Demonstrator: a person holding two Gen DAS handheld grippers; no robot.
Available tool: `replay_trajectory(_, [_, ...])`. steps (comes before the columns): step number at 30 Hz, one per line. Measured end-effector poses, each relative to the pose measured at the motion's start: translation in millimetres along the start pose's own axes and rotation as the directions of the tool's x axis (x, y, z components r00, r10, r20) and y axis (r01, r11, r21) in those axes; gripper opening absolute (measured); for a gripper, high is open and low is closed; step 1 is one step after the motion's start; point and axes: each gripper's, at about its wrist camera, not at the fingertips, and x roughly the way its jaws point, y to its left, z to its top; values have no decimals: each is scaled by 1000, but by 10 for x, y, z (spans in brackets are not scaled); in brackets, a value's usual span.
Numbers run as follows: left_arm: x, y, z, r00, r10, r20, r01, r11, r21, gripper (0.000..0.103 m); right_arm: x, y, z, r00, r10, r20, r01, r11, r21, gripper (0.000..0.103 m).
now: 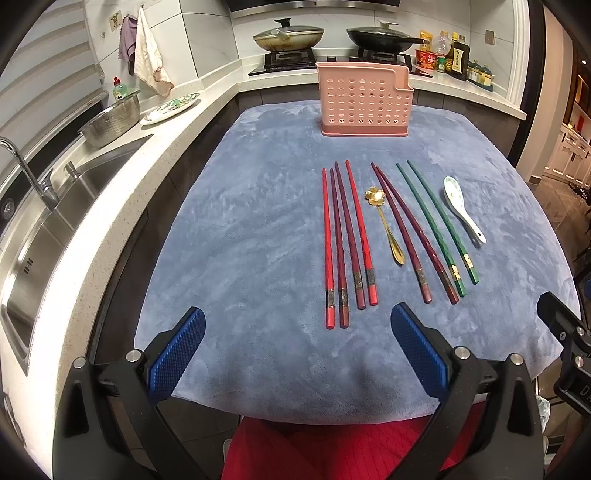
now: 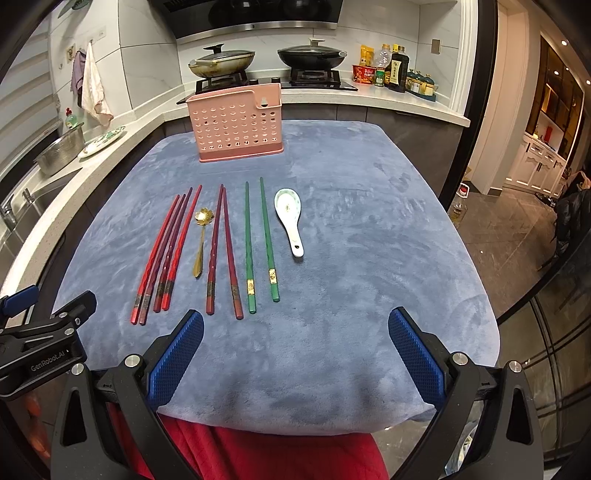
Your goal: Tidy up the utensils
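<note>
On the blue cloth [image 1: 251, 236] lie several red and maroon chopsticks [image 1: 347, 240], a gold flower spoon [image 1: 384, 225], a maroon pair [image 1: 413, 236], a green pair [image 1: 439, 225] and a white ceramic spoon [image 1: 461, 206]. A pink perforated utensil holder [image 1: 364, 99] stands upright at the cloth's far edge. My left gripper [image 1: 297, 321] hovers open above the near edge, just short of the red chopsticks' ends. My right gripper [image 2: 295, 325] is open too, near the green chopsticks [image 2: 262, 240] and white spoon [image 2: 290, 218]. The holder [image 2: 236, 123] looks empty.
A sink [image 1: 55, 206] with tap, a steel colander [image 1: 110, 118] and a plate [image 1: 170, 107] line the left counter. Two lidded pans [image 1: 288, 35] sit on the stove behind, with bottles [image 1: 450, 55] to the right. Red quilted fabric [image 1: 332, 450] lies below the cloth's front edge.
</note>
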Motion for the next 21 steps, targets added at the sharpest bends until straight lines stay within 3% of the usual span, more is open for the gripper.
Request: replay_trajectory(21, [-25, -5, -3, 1000, -9, -2, 9, 1000, -3, 96, 2, 25, -13, 1000, 3, 1, -3, 1000, -1, 96])
